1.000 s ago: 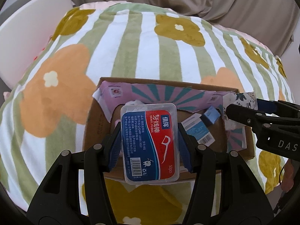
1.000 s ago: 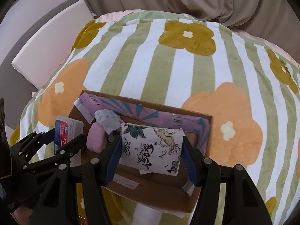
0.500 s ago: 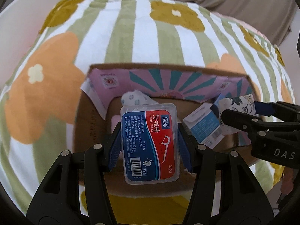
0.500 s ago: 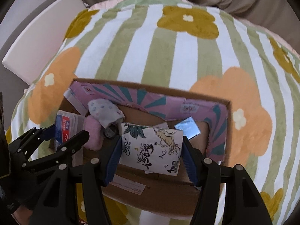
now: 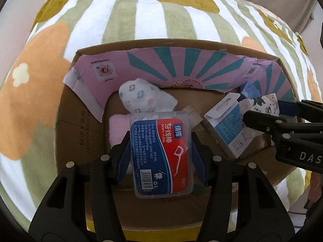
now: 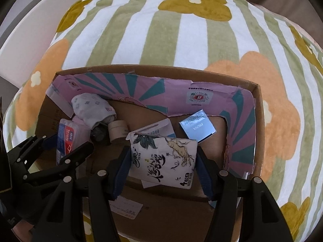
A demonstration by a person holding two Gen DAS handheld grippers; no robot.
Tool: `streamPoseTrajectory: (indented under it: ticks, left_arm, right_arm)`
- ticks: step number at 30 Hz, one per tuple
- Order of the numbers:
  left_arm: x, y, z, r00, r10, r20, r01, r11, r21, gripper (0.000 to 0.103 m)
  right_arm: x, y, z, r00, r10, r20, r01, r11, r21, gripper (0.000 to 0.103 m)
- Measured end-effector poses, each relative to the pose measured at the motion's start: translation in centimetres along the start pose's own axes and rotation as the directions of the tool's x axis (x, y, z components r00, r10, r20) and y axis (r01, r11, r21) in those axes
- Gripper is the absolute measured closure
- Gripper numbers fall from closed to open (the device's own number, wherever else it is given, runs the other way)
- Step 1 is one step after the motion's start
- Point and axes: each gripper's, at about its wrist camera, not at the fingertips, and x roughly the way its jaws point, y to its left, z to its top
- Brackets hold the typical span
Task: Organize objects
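Note:
My left gripper [image 5: 161, 153] is shut on a clear dental floss box [image 5: 161, 157] with a red and blue label, held over the near left part of an open cardboard box [image 5: 80, 125]. My right gripper [image 6: 162, 161] is shut on a white tissue pack [image 6: 163, 161] with ink drawings, held over the near middle of the same cardboard box [image 6: 258, 104]. Each gripper shows in the other's view: the right one [image 5: 262, 113] at the right edge, the left one [image 6: 66, 143] at the lower left.
Inside the box lie a patterned white sock [image 5: 145, 98], a pink cloth [image 5: 119, 127], a blue-white carton [image 5: 226, 129], a shiny blue PROYA box [image 6: 196, 128] and a small cardboard roll [image 6: 118, 131]. The box sits on a striped floral blanket [image 6: 181, 40]. A white board [image 6: 34, 36] is at left.
Both grippers have moved forward and down over the open box with their items still held. The box contents now fill more of both views.

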Motion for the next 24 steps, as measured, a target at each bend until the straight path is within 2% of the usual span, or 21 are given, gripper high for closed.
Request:
streamPoseTrajectory:
  ticks: [4, 6, 7, 8, 9, 10, 11, 13, 24]
  left_arm:
    - [-0.4, 0.2, 0.4, 1.0, 0.01, 0.011, -0.01, 1.0, -0.001, 0.052]
    - [-0.6, 0.5, 0.7, 1.0, 0.005, 0.011, -0.005, 1.0, -0.023, 0.046]
    - [-0.7, 0.6, 0.8, 1.0, 0.003, 0.007, -0.002, 1.0, -0.028, 0.02]
    - [-0.7, 0.7, 0.9, 1.0, 0.003, 0.006, -0.003, 1.0, -0.027, 0.002]
    - [-0.9, 0.8, 0.9, 1.0, -0.003, 0.018, 0.004, 1.0, -0.025, 0.0]
    - [-0.9, 0.8, 1.0, 1.0, -0.004, 0.026, 0.005, 1.0, -0.021, 0.0]
    - [-0.9, 0.8, 1.1, 1.0, 0.0, 0.027, 0.001, 1.0, -0.018, 0.0]
    - [-0.9, 0.7, 1.2, 1.0, 0.01, 0.029, -0.01, 1.0, -0.008, 0.0]
    - [-1.7, 0.5, 1.3, 1.0, 0.011, 0.023, -0.01, 1.0, -0.026, 0.0]
  right_arm:
    - [-0.1, -0.2, 0.2, 1.0, -0.013, 0.001, 0.013, 1.0, 0.0, 0.046]
    - [-0.3, -0.4, 0.4, 1.0, -0.008, 0.012, 0.008, 1.0, 0.009, 0.045]
    - [-0.5, -0.6, 0.4, 1.0, 0.002, 0.019, -0.003, 1.0, 0.018, 0.044]
    - [-0.5, -0.7, 0.5, 1.0, 0.008, 0.021, -0.008, 1.0, 0.023, 0.038]
    - [-0.6, -0.9, 0.5, 1.0, 0.011, 0.024, -0.011, 1.0, 0.027, 0.031]
    - [-0.7, -1.0, 0.5, 0.999, 0.015, 0.03, -0.016, 0.999, 0.031, 0.017]
    - [-0.8, -1.3, 0.5, 0.999, 0.025, 0.038, -0.026, 0.999, 0.043, 0.007]
    - [-0.9, -1.5, 0.6, 0.999, 0.032, 0.039, -0.034, 0.998, 0.057, 0.001]
    - [-1.6, -0.9, 1.3, 0.998, 0.025, 0.065, -0.027, 0.999, 0.027, 0.001]
